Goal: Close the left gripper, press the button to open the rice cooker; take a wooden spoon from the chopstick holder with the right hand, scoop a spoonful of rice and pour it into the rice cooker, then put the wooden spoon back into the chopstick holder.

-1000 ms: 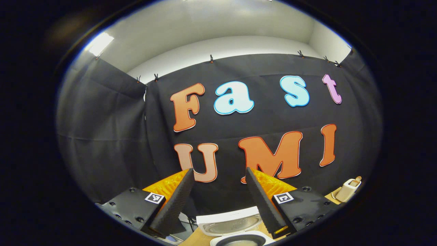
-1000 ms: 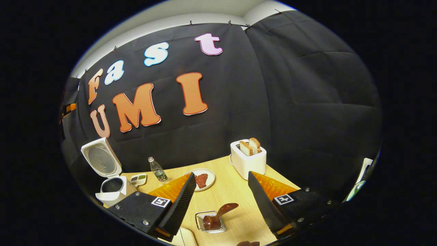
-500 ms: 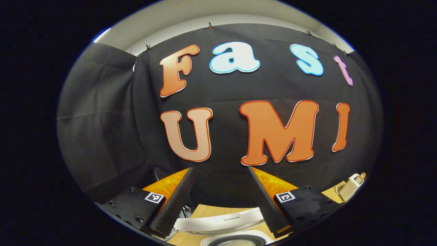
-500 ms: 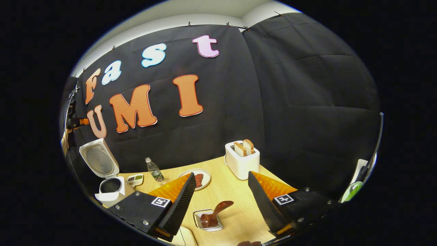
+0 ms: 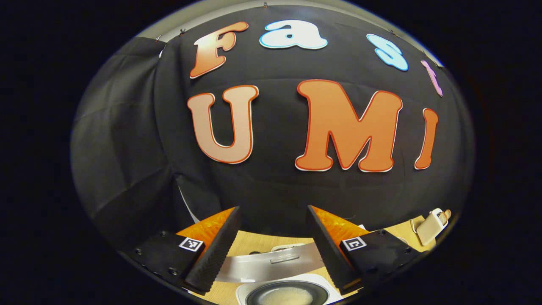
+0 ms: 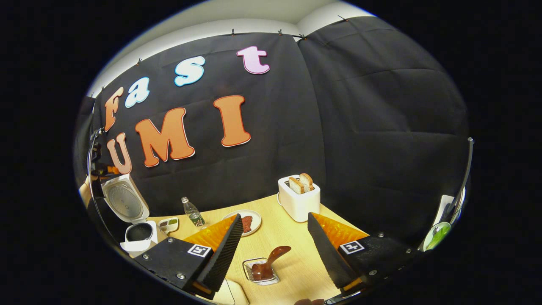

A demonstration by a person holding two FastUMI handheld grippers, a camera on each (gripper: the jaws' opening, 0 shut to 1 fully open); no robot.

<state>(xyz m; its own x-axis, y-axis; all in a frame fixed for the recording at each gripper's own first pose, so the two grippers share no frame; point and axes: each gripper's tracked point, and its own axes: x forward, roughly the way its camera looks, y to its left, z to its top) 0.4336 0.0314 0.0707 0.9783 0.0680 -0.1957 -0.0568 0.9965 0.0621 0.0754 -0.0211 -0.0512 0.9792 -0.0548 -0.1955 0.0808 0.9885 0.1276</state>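
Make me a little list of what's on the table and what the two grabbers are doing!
rice cooker: lid up, pot open
wooden spoon: standing tilted in the wire chopstick holder
toaster: two bread slices sticking out
plate: holds something red
bottle: upright, behind the plate
small dish: beside the cooker
left gripper: open, above the cooker
right gripper: open, holding nothing, above the spoon
table: light wood

Black claw (image 5: 273, 220) bodies, screws, square markers
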